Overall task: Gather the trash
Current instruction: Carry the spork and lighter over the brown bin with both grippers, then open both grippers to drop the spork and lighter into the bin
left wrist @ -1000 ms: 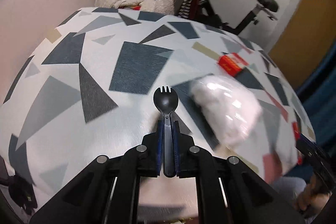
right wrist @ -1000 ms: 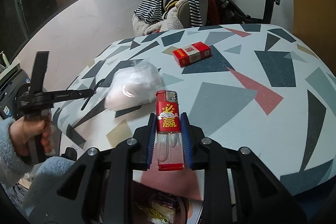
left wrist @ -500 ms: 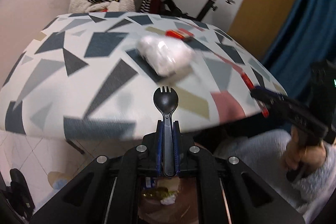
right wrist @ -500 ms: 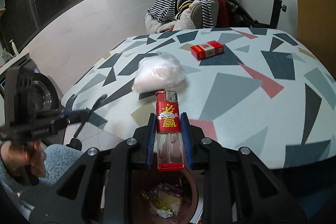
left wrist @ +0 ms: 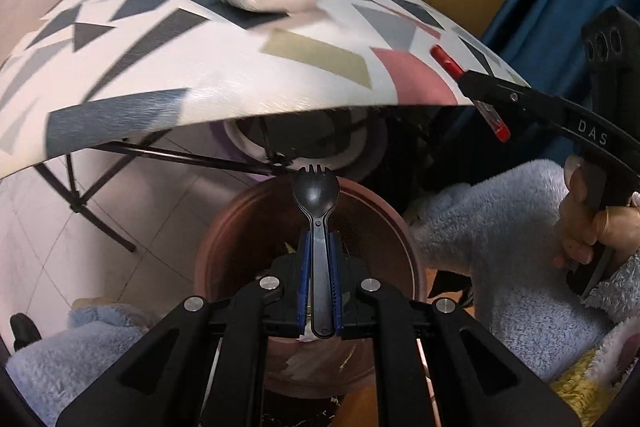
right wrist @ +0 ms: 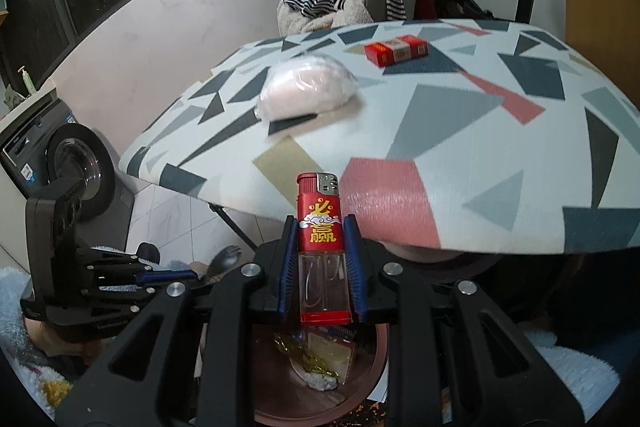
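The left claw (left wrist: pixel 319 283) grips a black plastic spork (left wrist: pixel 317 211) by its handle, pads closed tight on it. A second ago it was over the white counter with grey, blue and pink triangles (left wrist: pixel 224 75); now it is below the counter's edge, over the round brown trash bin (left wrist: pixel 224 239), spork head above the far rim. The right claw (right wrist: pixel 321 267) is clamped on a red-and-clear plastic lighter (right wrist: pixel 321 243) and has likewise dropped from counter height to above the bin (right wrist: pixel 360 387), where wrappers lie. A clear bag of white stuff (right wrist: pixel 306 91) and a red cigarette pack (right wrist: pixel 396 50) stay on the counter.
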